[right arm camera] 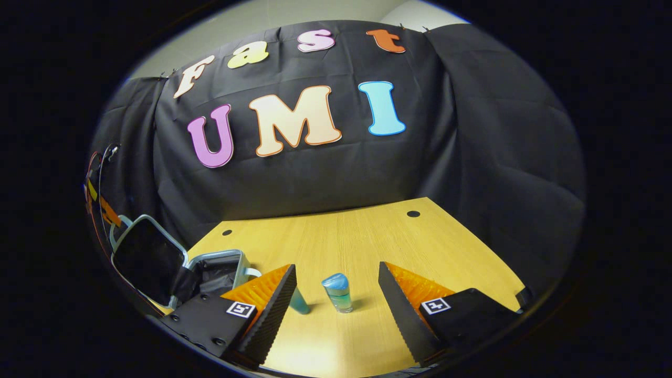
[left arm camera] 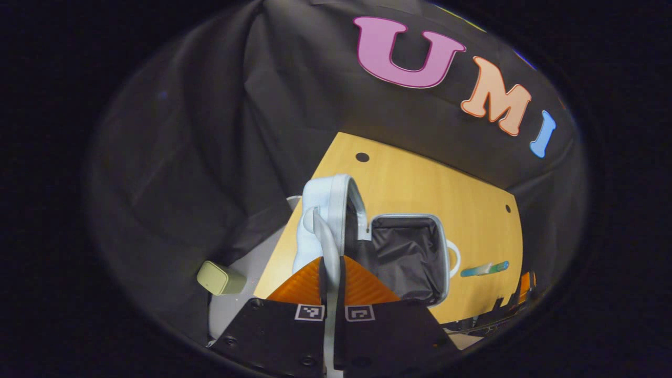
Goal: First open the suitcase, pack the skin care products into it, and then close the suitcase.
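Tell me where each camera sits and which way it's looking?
Left gripper view: rides the left gripper, facing the open suitcase; its fingers pinch the lid's handle.
Right gripper view: rides the right gripper, facing the blue-green bottle on the wooden table; its fingers stand apart.
Both show the suitcase, table and booth wall.

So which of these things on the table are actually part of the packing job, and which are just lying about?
Part of the job:
- pale blue suitcase, lid held up by its strap in the left gripper
- blue-green skin care tube between the open right gripper fingers

Lying about:
- small olive-green box off the wooden table
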Demonstrator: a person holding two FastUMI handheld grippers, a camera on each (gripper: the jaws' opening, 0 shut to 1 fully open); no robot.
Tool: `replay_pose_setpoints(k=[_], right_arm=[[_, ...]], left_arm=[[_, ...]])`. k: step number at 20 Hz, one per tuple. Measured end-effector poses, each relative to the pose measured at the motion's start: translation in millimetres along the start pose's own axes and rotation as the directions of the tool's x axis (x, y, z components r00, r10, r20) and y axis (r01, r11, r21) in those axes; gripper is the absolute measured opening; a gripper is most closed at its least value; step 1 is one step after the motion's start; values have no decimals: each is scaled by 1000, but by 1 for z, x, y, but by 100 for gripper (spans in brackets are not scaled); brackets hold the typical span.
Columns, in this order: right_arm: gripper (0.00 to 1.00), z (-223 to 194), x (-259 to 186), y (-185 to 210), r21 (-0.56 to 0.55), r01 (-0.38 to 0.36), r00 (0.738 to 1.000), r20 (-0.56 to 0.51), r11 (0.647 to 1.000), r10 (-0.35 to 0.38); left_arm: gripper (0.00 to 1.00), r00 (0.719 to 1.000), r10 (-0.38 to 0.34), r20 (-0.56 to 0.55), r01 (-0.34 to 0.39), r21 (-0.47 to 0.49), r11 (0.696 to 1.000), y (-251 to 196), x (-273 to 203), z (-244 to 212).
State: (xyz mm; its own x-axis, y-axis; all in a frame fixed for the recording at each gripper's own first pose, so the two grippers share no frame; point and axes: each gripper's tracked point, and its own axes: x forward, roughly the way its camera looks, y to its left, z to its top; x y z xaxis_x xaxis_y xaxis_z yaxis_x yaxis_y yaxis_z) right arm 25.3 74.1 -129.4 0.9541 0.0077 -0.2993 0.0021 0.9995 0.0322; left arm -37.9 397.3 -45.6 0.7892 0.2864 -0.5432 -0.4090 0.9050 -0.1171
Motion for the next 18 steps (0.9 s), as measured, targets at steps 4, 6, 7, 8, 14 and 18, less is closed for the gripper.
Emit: replay_pose_setpoints(k=[4, 6, 7, 8, 14, 18], right_arm=[[98, 5, -12, 16, -8, 39, 999, 18, 999, -39], [98, 6, -17, 21, 0, 54, 998, 20, 999, -54], [98, 7, -20, 23, 10, 61, 998, 22, 998, -61], [98, 10, -23, 26, 27, 64, 998, 25, 998, -65], [98, 18, -33, 38, 56, 76, 996, 34, 996, -78], [98, 23, -36, 48, 64, 76, 996, 34, 995, -79]], left_arm=[[0, 999, 33, -34, -33, -6, 999, 47, 21, -16], [0, 997, 45, -69, -46, -25, 999, 71, 33, -31], [0, 995, 44, -87, -48, -47, 998, 79, 40, -40], [0, 994, 37, -102, -45, -74, 996, 84, 49, -47], [0, 988, -18, -153, -16, -220, 975, 128, 96, -110], [0, 982, -68, -178, 17, -275, 961, 139, 129, -144]])
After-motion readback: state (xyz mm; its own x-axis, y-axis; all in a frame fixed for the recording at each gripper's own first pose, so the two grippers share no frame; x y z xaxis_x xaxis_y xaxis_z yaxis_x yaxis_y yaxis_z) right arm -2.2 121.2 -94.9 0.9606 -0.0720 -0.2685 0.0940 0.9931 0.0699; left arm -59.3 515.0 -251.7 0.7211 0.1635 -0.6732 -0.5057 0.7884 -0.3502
